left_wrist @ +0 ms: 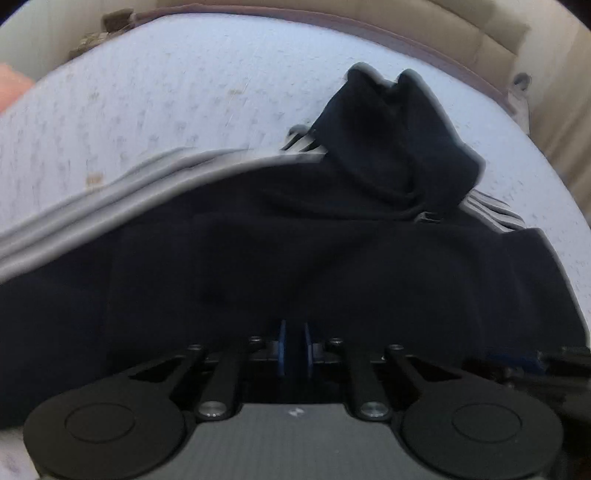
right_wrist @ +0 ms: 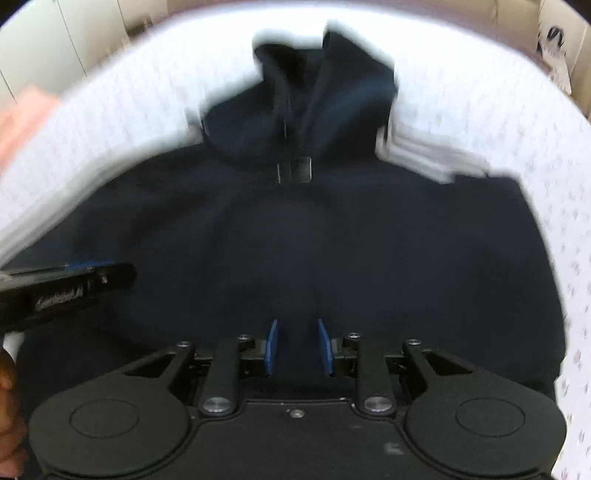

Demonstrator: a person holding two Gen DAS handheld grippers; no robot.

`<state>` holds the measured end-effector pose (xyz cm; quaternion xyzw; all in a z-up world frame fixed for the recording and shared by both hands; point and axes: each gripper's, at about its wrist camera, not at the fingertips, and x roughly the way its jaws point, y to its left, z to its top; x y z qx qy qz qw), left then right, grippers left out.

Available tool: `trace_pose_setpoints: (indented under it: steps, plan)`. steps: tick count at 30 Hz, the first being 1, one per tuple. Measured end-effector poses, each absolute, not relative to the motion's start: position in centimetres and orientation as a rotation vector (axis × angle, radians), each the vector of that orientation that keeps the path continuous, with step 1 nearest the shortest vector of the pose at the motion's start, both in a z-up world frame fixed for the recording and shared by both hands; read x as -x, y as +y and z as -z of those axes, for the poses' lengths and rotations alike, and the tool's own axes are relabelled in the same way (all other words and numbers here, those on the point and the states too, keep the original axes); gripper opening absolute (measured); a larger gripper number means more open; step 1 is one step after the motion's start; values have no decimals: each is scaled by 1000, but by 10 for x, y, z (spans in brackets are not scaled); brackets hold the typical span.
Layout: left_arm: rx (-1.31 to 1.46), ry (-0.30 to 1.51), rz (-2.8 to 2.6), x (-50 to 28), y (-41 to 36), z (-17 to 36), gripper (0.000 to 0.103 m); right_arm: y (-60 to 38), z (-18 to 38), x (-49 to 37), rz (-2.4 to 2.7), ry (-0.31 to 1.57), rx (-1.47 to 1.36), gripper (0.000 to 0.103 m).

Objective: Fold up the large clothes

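Note:
A dark navy hoodie (left_wrist: 332,240) lies spread on a pale patterned bed sheet (left_wrist: 147,92), with its hood (left_wrist: 399,140) bunched at the far end. White-striped sleeves (left_wrist: 110,199) edge it on both sides. My left gripper (left_wrist: 295,347) hangs low over the hoodie's body, its blue pads a narrow slit apart; only dark shows in the slit, so cloth there cannot be told. In the right wrist view the hoodie (right_wrist: 332,240) fills the middle, hood (right_wrist: 325,92) farthest. My right gripper (right_wrist: 298,347) stands open above the near hem, nothing pinched. The left gripper (right_wrist: 110,275) reaches in from the left.
A pink cloth (right_wrist: 22,118) lies at the sheet's left edge. A cardboard box (right_wrist: 561,44) stands beyond the bed at the far right. A beige padded headboard (left_wrist: 443,22) backs the bed. A hand (right_wrist: 7,387) shows at the lower left. Bare sheet (right_wrist: 480,92) surrounds the hoodie.

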<state>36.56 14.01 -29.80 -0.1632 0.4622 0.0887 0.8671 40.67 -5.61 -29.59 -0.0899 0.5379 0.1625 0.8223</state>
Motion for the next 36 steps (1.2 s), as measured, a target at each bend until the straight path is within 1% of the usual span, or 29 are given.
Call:
trace_pose_setpoints:
  steps: [4,7,9,10,11,12,13,14,16,17,18,19,20,21,22,24,26,28,29,31,33,34,35,36]
  plan:
    - [387,935,-179,-353,144,293,12,-59,292,-410,-333,1156,154,33]
    - [402,880,-201,-329,157,266,14,-58,288,-404,-356,1131,173,35]
    - [412,836,-231,-296,168,251,15,-60,279,-395,-381,1118,159,36]
    - [410,833,-268,-278,175,246,15,-63,274,-390,-395,1116,146,40]
    - [409,834,-310,-265,186,238,17,-66,271,-383,-408,1110,139,47]
    - [414,832,-367,-248,197,235,18,-64,270,-376,-413,1106,143,50]
    - [424,834,-412,-236,206,233,19,-61,271,-368,-412,1107,159,56]
    - [437,839,-472,-219,217,233,21,-58,273,-360,-418,1111,179,57]
    - [470,843,-594,-184,242,234,26,-52,279,-347,-438,1131,214,58]
    - [487,851,-656,-169,254,236,30,-49,282,-342,-437,1138,236,62]
    - [512,853,-716,-152,267,238,35,-45,284,-335,-432,1122,266,64]
    - [539,851,-765,-136,280,238,36,-40,285,-330,-430,1101,303,66]
    - [564,845,-827,-122,294,238,40,-36,286,-327,-431,1091,333,69]
    - [598,835,-888,-111,307,240,48,-33,286,-326,-429,1089,348,70]
    - [639,818,-927,-99,320,240,51,-31,287,-326,-424,1094,352,73]
    - [780,741,-1012,-73,353,243,61,-30,287,-329,-416,1114,335,75]
    - [932,662,-1049,-57,381,250,65,-30,287,-331,-412,1130,321,76]
    - [1053,572,-1081,-46,407,259,65,-31,289,-335,-410,1136,322,77]
    - [1067,538,-1103,-45,414,262,66,-30,289,-335,-409,1136,327,77]
    - [1037,509,-1135,-51,426,261,71,-28,290,-335,-408,1132,342,78]
    - [974,543,-1182,-65,434,263,69,-27,290,-334,-407,1130,349,78]
    - [936,567,-1212,-74,435,263,66,-28,290,-335,-407,1131,348,78]
    - [872,605,-1249,-83,436,261,43,-28,290,-334,-408,1130,345,78]
    - [779,659,-1279,-95,435,261,13,-29,290,-334,-409,1130,342,78]
